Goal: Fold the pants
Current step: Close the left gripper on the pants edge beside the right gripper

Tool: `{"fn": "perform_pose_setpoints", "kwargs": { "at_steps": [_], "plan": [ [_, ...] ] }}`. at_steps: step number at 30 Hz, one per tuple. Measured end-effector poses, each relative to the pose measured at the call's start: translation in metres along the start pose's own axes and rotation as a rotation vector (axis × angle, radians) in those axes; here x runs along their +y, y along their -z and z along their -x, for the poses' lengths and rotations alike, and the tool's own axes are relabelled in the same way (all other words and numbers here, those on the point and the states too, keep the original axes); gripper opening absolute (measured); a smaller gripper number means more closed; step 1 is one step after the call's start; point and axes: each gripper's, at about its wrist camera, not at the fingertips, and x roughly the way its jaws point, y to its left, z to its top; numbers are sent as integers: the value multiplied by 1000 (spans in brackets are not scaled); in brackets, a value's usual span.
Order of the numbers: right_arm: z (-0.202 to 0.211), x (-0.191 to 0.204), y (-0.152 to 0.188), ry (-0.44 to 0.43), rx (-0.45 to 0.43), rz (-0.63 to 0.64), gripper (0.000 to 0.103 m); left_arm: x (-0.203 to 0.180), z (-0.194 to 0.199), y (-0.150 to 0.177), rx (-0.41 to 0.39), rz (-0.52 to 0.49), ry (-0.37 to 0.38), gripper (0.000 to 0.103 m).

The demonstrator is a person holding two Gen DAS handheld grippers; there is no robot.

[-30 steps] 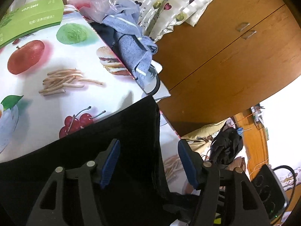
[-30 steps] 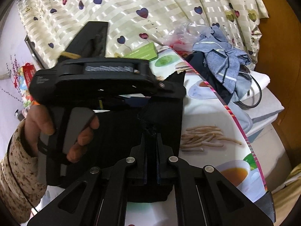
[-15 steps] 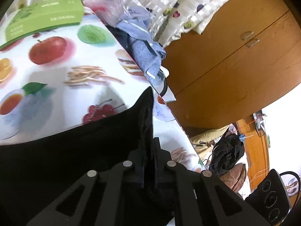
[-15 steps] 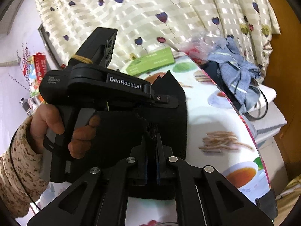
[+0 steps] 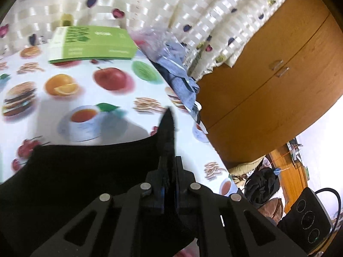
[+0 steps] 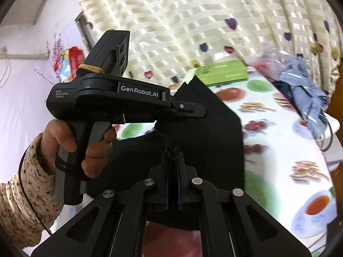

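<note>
Both fingers of my left gripper [image 5: 169, 167] are pressed together on an edge of the black pants [image 5: 85, 171], and the two fingers of my right gripper [image 6: 172, 160] are also closed on a bunched edge of the same pants [image 6: 210, 132]. I count one pair of pants, and it is held at two places. Most of the cloth lies spread on the table [image 5: 120, 98], which has a cover printed with fruit, burgers and tea cups. Where the grippers pinch it, the cloth is lifted, and one corner stands up as a point in front of the left gripper.

I count two grippers and one hand in view. In the right wrist view, the left gripper [image 6: 188, 107] is seen from the side, level and a little above the cloth. A hand [image 6: 81, 147] in a flowered sleeve [image 6: 23, 192] holds its grip, with the fingers wrapped around the handle and the trigger. My right gripper points forward and somewhat down at the table.

On the far side of the table I see one green box [image 5: 90, 42]. At the table's right edge there is one heap of blue-grey clothes [image 6: 304, 85]. A curtain [image 6: 193, 21] with heart shapes hangs behind, and a wooden cabinet [image 5: 278, 81] stands to the right.
</note>
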Motion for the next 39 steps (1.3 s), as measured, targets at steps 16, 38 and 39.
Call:
{"fn": "perform_pose_setpoints", "kwargs": {
  "at_steps": [16, 38, 39],
  "plan": [
    [-53, 58, 5, -138, 78, 58, 5, 79, 71, 35, -111, 109, -52, 8],
    [-105, 86, 21, -220, 165, -7, 6, 144, 101, 63, -172, 204, -112, 8],
    [-107, 87, 22, -219, 171, -5, 6, 149, 98, 65, -163, 219, -115, 8]
  ]
}}
